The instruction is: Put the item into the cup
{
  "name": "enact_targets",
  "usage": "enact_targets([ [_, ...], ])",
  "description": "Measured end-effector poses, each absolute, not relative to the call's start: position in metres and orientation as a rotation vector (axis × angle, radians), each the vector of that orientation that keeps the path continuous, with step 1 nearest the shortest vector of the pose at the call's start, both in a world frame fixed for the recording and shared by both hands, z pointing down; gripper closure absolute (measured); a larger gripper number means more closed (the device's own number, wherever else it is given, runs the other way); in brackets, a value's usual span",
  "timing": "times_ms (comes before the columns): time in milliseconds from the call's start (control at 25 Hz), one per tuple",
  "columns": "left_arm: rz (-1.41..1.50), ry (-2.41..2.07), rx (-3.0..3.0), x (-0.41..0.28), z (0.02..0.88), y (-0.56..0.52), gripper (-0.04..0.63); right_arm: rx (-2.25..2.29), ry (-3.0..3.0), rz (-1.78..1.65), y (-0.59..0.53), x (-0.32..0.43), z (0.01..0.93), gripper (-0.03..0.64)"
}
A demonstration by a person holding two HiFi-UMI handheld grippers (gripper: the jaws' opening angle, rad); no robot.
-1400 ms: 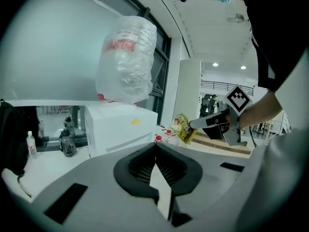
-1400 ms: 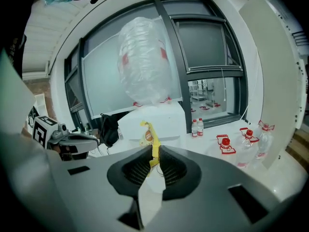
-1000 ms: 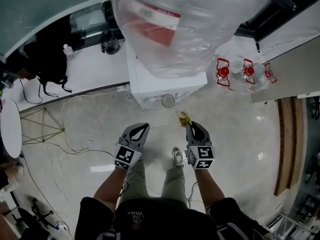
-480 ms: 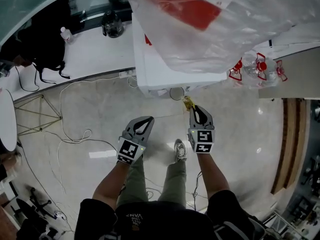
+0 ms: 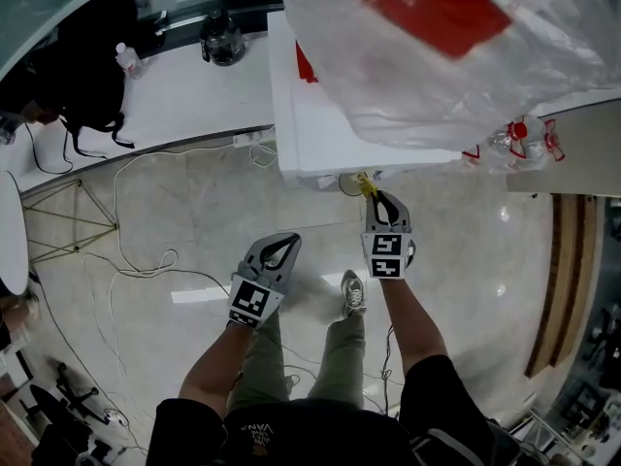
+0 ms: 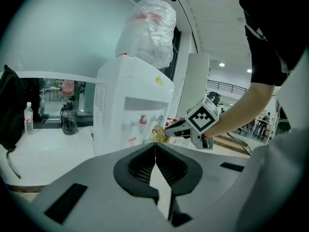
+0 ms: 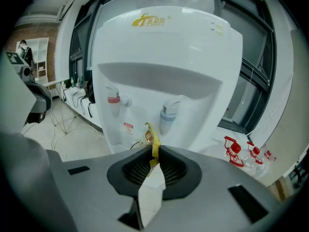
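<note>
My right gripper [image 5: 375,196] is shut on a small yellow packet [image 5: 365,184] with a round brown print, which sticks up between the jaws [image 7: 150,138]. It hovers right at the front of a white water dispenser [image 7: 164,57], below the red tap [image 7: 113,99] and the blue tap [image 7: 166,114]. Only part of a cup's rim [image 5: 345,184] shows under the dispenser's front edge, just left of the packet. My left gripper [image 5: 279,245] hangs lower and to the left, shut with nothing in it [image 6: 155,145]. From its view I see the packet [image 6: 158,133] in front of the dispenser [image 6: 130,115].
A large clear bag [image 5: 437,47] covers the dispenser's top. Empty bottles with red caps [image 5: 529,136] lie to the right. A white counter [image 5: 165,95] with a dark jug [image 5: 222,39] runs to the left. Cables [image 5: 146,260] trail over the floor.
The right gripper has moved forward with the packet, from over the floor to the dispenser's front edge. The dispenser now looms closer. The left gripper has kept its place.
</note>
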State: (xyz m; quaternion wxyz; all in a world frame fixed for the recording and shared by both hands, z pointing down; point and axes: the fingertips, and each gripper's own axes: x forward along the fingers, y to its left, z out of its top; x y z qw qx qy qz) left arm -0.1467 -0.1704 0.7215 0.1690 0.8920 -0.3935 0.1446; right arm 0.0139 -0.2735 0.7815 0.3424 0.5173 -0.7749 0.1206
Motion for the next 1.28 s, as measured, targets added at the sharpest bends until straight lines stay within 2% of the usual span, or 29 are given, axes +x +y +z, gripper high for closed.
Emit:
enact_targets([
  [280,0.404,-1.123,2.523,-0.160,0.730,-0.166,0.575,1.214,-1.901,0.156,-0.283,0.003,0.798,0.548],
  [1280,0.362,-1.124,2.501,-0.176,0.740,-0.164,0.575,1.142,-1.887,0.107,-0.310,-0.019,0.833,0.548],
])
